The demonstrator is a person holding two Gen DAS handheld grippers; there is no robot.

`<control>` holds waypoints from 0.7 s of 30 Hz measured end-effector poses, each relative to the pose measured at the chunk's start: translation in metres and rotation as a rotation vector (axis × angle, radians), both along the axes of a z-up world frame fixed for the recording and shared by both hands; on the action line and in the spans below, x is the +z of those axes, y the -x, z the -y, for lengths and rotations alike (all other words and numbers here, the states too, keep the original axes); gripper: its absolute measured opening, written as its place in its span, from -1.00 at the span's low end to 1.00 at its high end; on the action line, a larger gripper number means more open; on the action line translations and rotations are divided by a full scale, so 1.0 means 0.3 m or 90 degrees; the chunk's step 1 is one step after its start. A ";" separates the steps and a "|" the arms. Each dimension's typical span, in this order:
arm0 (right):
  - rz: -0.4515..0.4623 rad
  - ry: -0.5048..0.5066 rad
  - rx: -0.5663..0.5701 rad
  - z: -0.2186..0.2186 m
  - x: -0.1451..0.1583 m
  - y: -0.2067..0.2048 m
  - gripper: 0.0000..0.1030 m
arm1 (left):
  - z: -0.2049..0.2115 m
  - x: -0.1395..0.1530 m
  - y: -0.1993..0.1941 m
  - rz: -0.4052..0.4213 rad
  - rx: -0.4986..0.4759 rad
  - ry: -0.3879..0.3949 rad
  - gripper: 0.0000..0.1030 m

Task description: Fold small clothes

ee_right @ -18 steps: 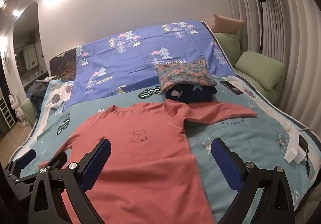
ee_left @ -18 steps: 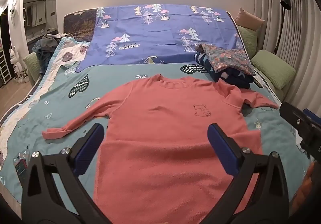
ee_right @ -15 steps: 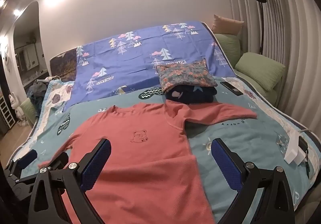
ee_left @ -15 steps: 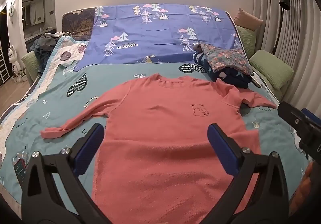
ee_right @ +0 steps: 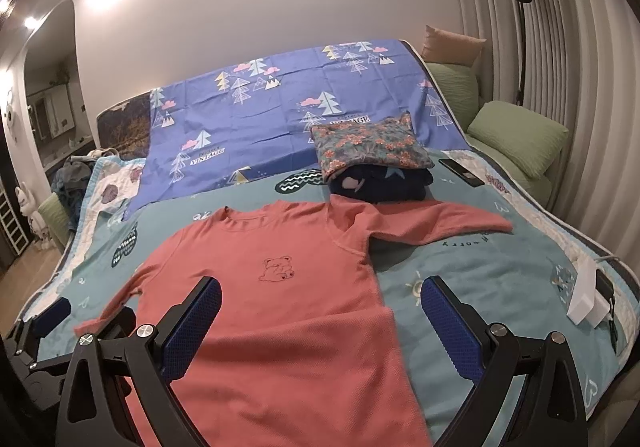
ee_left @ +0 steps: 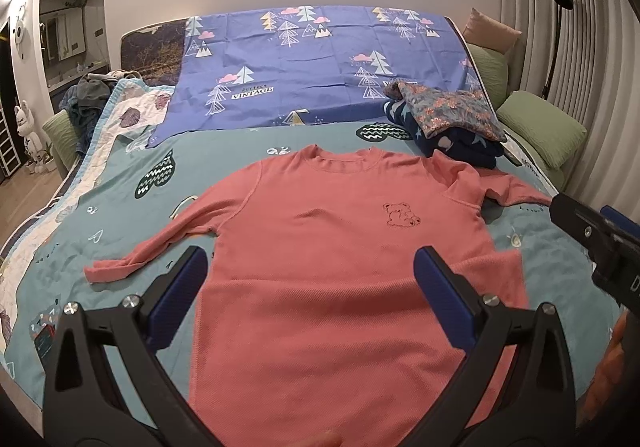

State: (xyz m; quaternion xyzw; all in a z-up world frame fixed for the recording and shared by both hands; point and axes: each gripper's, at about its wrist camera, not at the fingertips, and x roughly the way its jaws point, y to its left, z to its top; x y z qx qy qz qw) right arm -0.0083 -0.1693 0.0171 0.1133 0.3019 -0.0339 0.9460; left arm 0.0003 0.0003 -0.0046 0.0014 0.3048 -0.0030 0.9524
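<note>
A coral long-sleeved shirt (ee_left: pixel 332 259) with a small bear print lies flat, front up, on the teal bed cover (ee_left: pixel 120 215), both sleeves spread out. It also shows in the right wrist view (ee_right: pixel 280 295). My left gripper (ee_left: pixel 310 289) is open and empty, hovering over the shirt's lower half. My right gripper (ee_right: pixel 320 317) is open and empty, over the shirt's right hem side. Each gripper shows at the edge of the other's view.
A stack of folded clothes (ee_right: pixel 372 159), floral on dark blue, sits behind the shirt's right sleeve. A blue tree-print sheet (ee_left: pixel 312 63) covers the bed head. Green pillows (ee_right: pixel 516 135) line the right side. A phone (ee_right: pixel 460 171) and a white charger (ee_right: pixel 588 299) lie at right.
Both views have shifted slightly: the left wrist camera has turned a little, so the shirt sits slightly further right in it. The shirt itself has not moved. Both grippers stay open.
</note>
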 end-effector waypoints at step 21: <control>0.001 0.002 0.001 -0.016 -0.004 -0.001 0.97 | -0.015 -0.008 0.011 0.024 -0.016 0.042 0.99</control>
